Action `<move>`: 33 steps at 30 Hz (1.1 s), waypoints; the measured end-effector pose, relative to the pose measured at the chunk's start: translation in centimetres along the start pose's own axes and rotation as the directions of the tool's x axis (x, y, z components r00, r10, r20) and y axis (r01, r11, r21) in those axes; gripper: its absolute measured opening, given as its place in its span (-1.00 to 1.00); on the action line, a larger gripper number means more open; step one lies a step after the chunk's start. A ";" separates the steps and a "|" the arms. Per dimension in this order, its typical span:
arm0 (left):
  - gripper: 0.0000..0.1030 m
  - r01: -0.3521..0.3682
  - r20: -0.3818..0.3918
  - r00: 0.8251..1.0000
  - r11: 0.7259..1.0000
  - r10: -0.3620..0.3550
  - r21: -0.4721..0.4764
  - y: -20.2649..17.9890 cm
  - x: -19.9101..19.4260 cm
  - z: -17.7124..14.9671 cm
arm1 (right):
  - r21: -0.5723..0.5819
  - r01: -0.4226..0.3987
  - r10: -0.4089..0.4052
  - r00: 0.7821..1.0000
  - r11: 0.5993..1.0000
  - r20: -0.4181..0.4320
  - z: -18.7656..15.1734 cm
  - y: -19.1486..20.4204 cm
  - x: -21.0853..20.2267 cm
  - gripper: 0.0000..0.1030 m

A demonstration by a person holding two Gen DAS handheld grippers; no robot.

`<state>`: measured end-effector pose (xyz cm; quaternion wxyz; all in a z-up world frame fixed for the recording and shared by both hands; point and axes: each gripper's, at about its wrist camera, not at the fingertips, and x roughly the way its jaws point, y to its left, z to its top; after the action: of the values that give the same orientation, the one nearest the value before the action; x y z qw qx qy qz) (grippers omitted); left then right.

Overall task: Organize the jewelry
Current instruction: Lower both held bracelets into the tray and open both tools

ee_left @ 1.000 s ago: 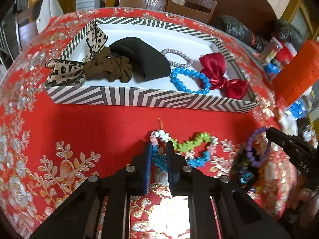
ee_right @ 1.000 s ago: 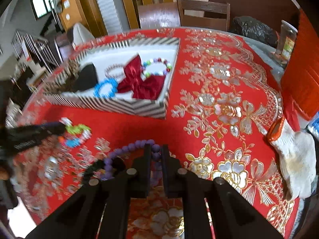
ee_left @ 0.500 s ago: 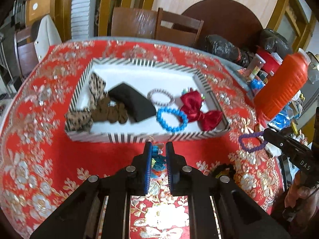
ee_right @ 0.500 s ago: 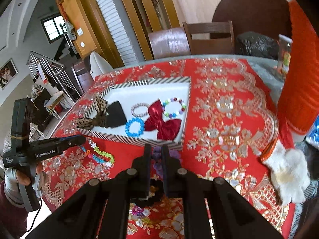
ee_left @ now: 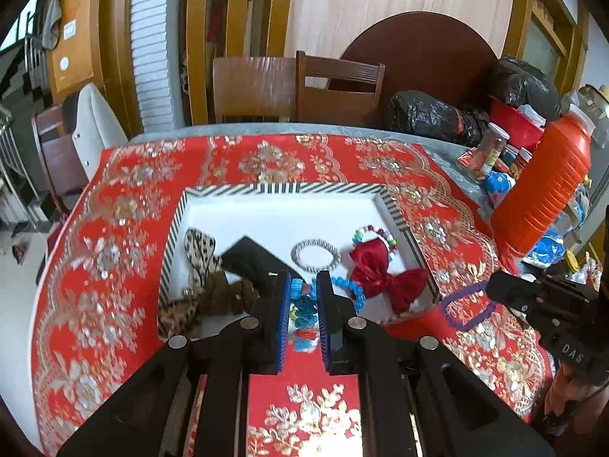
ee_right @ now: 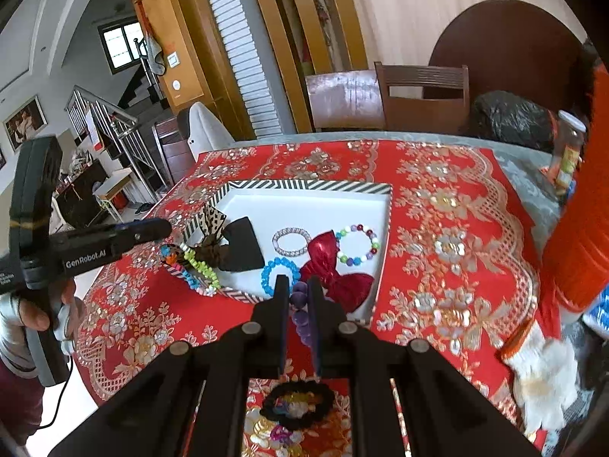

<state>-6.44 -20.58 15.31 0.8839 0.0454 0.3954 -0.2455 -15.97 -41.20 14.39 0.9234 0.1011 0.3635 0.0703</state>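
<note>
Above a red floral tablecloth (ee_left: pixel 114 304), our left gripper (ee_left: pixel 303 297) is clamped narrowly on a multicolored bead bracelet (ee_left: pixel 302 310), dangling over the near edge of the striped tray (ee_left: pixel 289 188). Our right gripper (ee_right: pixel 298 297) pinches a purple bead bracelet (ee_right: pixel 298 306) just before the tray. A black scrunchie (ee_right: pixel 297 405) lies on the cloth below.

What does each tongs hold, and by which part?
Left tongs: colourful bead chain, gripped at one end. Right tongs: purple bead bracelet, gripped on its loop.
</note>
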 end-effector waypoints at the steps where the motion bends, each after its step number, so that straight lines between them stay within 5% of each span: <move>1: -0.80 -0.005 0.002 1.000 1.000 0.005 0.006 -0.1 0.1 0.3 | -0.001 -0.001 0.001 1.000 1.000 -0.004 0.2 0.0 0.3 -0.81; 24: -0.79 -0.043 -0.009 0.999 0.999 0.043 -0.013 0.5 9.1 7.5 | -0.044 0.048 -0.050 0.998 0.998 -0.042 7.6 -0.1 8.1 -0.82; 33: -0.78 -0.123 -0.108 0.988 0.985 0.110 -0.119 4.5 14.6 5.6 | -0.028 0.045 -0.047 0.996 0.999 -0.069 10.1 -0.2 13.5 -0.82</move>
<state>7.75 -23.97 8.03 0.8766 0.0254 0.4511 -0.1656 0.75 -40.00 12.65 0.9128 0.0778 0.3968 0.0572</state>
